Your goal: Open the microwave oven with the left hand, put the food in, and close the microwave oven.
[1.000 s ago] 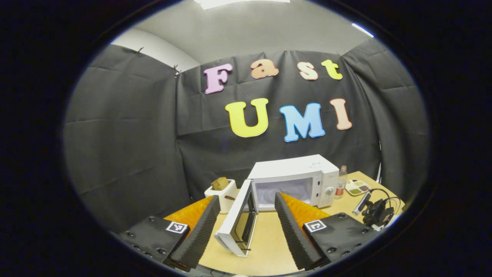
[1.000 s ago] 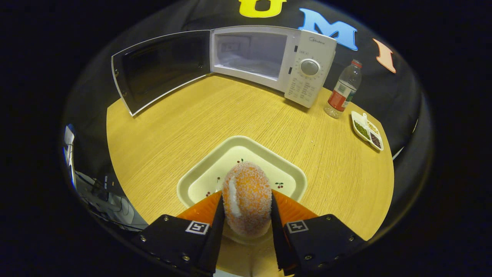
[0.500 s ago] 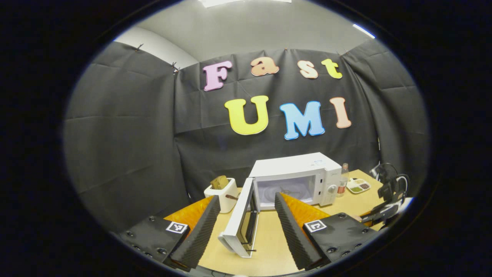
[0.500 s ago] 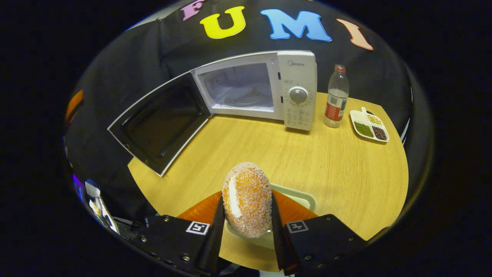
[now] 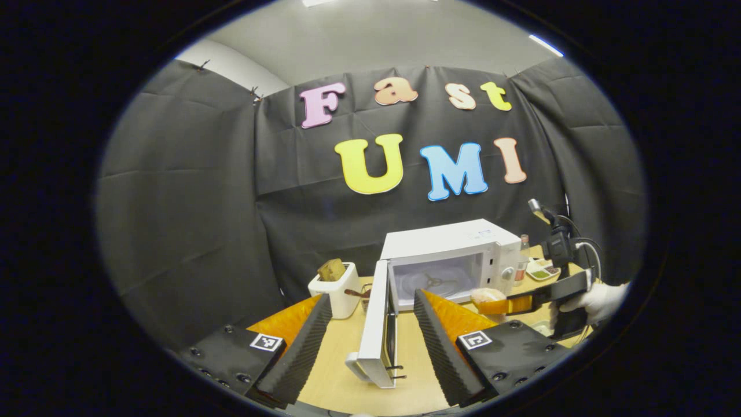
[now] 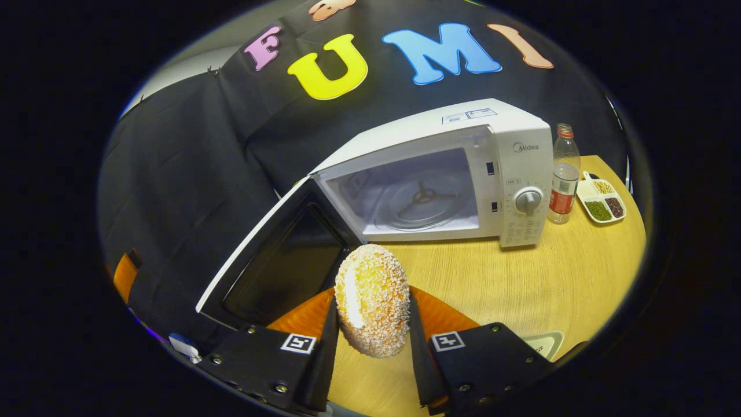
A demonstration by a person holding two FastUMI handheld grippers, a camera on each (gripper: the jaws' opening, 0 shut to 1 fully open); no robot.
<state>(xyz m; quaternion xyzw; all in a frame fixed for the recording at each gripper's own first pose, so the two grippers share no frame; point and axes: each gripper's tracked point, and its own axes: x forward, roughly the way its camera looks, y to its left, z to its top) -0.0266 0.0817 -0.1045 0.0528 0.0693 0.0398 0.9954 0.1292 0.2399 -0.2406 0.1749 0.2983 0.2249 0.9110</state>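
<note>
A white microwave [image 6: 463,168] stands on the round wooden table [image 6: 556,278], its door [image 6: 278,260] swung wide and the cavity with a glass turntable [image 6: 422,200] exposed. My right gripper [image 6: 370,304] is shut on a crumb-coated bun [image 6: 373,307], held above the table in front of the door opening. In the left gripper view the microwave [image 5: 451,260] sits ahead, its door [image 5: 379,324] edge-on between my fingers. My left gripper [image 5: 370,318] is open and holds nothing. The right gripper [image 5: 509,302] with the bun [image 5: 487,296] comes in from the right, held by a gloved hand [image 5: 596,301].
A clear bottle [image 6: 564,174] and a divided dish of beans [image 6: 602,200] stand right of the microwave. A cream tray's corner [image 6: 544,343] peeks at the lower right. A white toaster with bread [image 5: 336,286] sits left of the microwave.
My right gripper has lifted the bun off the cream tray and carried it up and toward the open microwave. The left gripper has stayed open, drifting slightly.
</note>
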